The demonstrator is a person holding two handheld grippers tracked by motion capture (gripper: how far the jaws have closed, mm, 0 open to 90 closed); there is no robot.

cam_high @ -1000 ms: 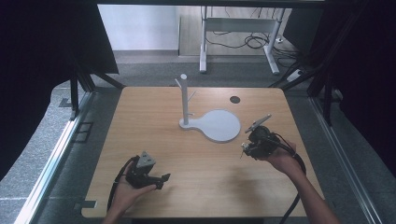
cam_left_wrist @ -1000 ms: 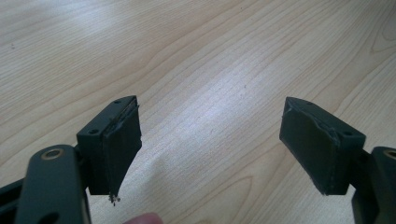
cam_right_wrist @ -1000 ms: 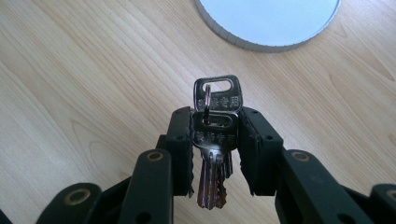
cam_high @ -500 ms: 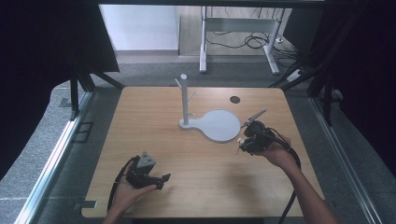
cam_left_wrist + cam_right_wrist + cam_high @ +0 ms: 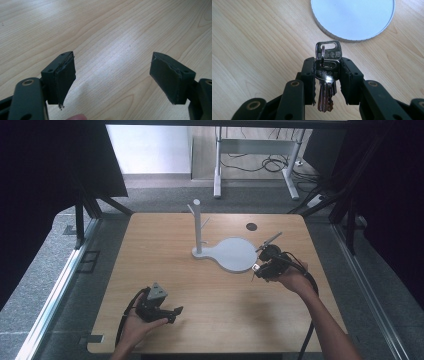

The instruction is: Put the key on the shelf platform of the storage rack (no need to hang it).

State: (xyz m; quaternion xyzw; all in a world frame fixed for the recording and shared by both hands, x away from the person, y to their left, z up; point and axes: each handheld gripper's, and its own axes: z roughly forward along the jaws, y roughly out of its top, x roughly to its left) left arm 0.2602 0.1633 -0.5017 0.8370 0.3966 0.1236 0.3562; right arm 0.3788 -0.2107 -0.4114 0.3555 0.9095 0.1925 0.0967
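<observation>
Right gripper (image 5: 327, 81) clamped on a small bunch of silver keys (image 5: 327, 75), blades hanging down between the jaws, heads poking above the tips; white round stand base (image 5: 353, 18) just ahead on the wooden table (image 5: 210, 305). Left gripper (image 5: 112, 75) spread wide, nothing between its jaws, low over bare wood

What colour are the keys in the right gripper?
Silver keys; the right gripper view shows them best.
</observation>
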